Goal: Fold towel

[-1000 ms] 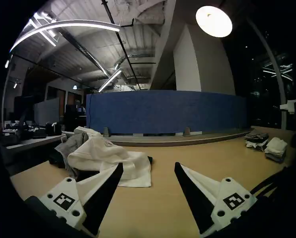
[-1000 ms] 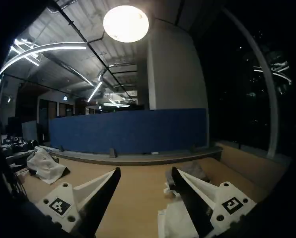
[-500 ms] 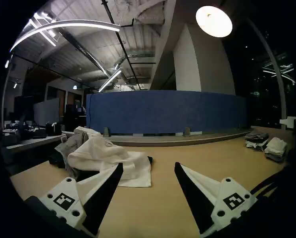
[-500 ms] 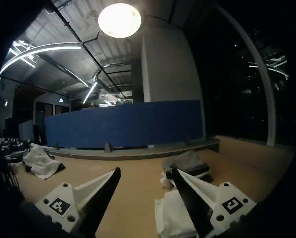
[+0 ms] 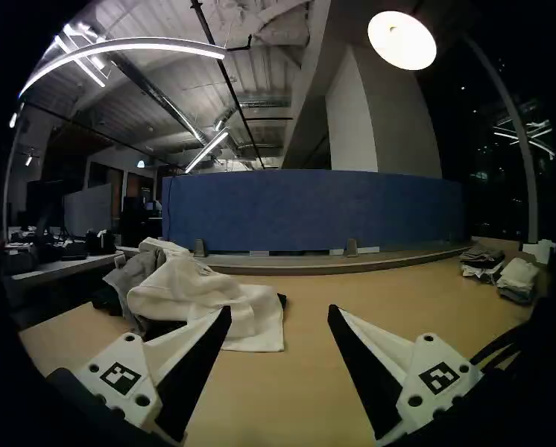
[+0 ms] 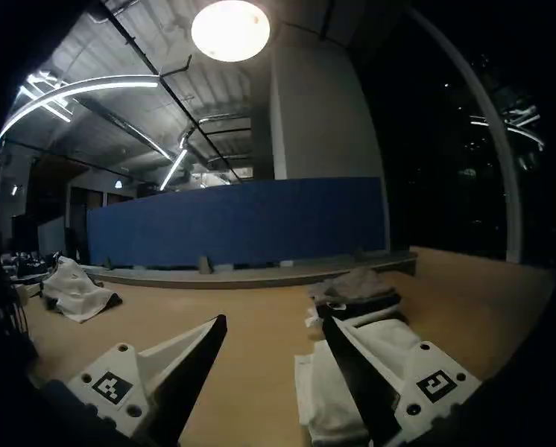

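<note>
A crumpled white towel point(image 5: 203, 302) lies on the wooden table point(image 5: 397, 298), on top of a heap with a grey cloth point(image 5: 133, 277). My left gripper point(image 5: 278, 311) hovers open just in front of the heap's right edge, holding nothing. My right gripper point(image 6: 274, 322) is open low over the table. A folded white towel point(image 6: 326, 387) lies beside and partly under its right finger. Behind that sits a stack of folded dark and grey towels point(image 6: 356, 292). The unfolded heap point(image 6: 73, 294) shows far off to the left in the right gripper view.
A blue partition point(image 5: 308, 208) runs along the back of the table above a raised ledge point(image 5: 315, 261). The folded stacks point(image 5: 513, 276) sit at the table's far right. Another desk with dark gear point(image 5: 62, 249) stands at the left. Bare tabletop lies between heap and stacks.
My right gripper has sunk toward the table and come nearer the folded stacks, which now look larger and higher. The left gripper and the heap have stayed put.
</note>
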